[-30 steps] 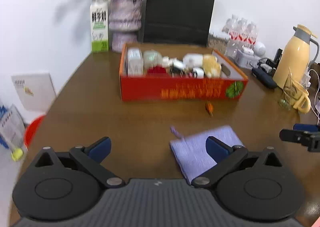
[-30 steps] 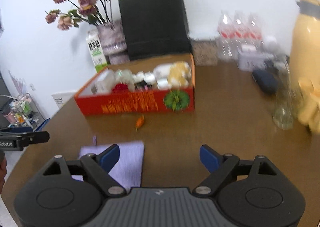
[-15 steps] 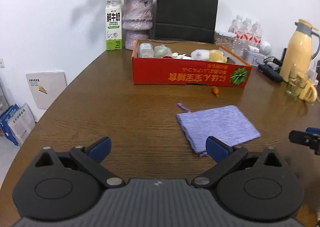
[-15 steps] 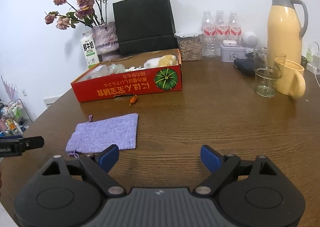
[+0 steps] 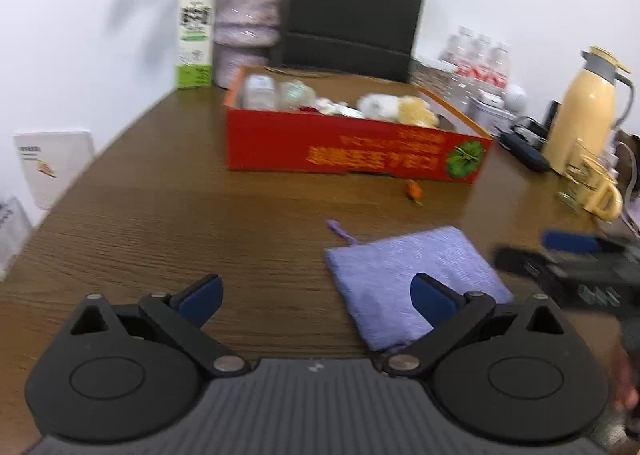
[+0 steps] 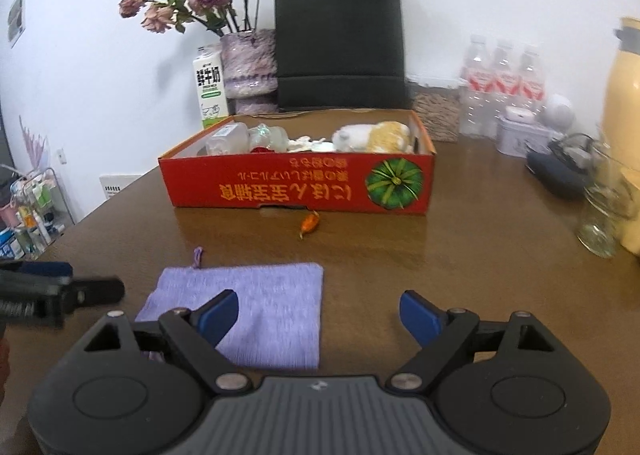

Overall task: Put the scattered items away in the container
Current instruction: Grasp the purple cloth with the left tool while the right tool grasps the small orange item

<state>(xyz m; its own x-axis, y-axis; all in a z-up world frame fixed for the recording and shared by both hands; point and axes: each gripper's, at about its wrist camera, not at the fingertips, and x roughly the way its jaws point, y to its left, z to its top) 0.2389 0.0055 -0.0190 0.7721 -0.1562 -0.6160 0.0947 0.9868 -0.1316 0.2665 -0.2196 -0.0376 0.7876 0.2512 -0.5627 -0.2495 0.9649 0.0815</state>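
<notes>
Brown wooden surface (image 6: pixel 480 275) carries red box (image 6: pixel 296 185), already stocked with items; lilac pouch (image 6: pixel 272 303) flat near front edge, small orange sweet (image 6: pixel 309 222) just before box; left gripper (image 5: pixel 316 295) and right gripper (image 6: pixel 318 309) with fingers spread wide, holding nothing

The counter (image 6: pixel 460 275) is finished in brown wood grain. The box (image 6: pixel 296 185) is coloured red, printed with yellow characters and a green pumpkin motif. The pouch (image 6: pixel 276 307) is woven in lilac, with a purple cord. The small sweet (image 6: pixel 309 222) is wrapped in orange. The bag (image 6: pixel 340 43) is coloured black. The carton (image 6: pixel 210 89) is marked white with a green base. The flask (image 5: pixel 584 115) is coloured cream, with a grey collar. Each claw is fitted with blue pads (image 6: pixel 218 313) on black arms.
</notes>
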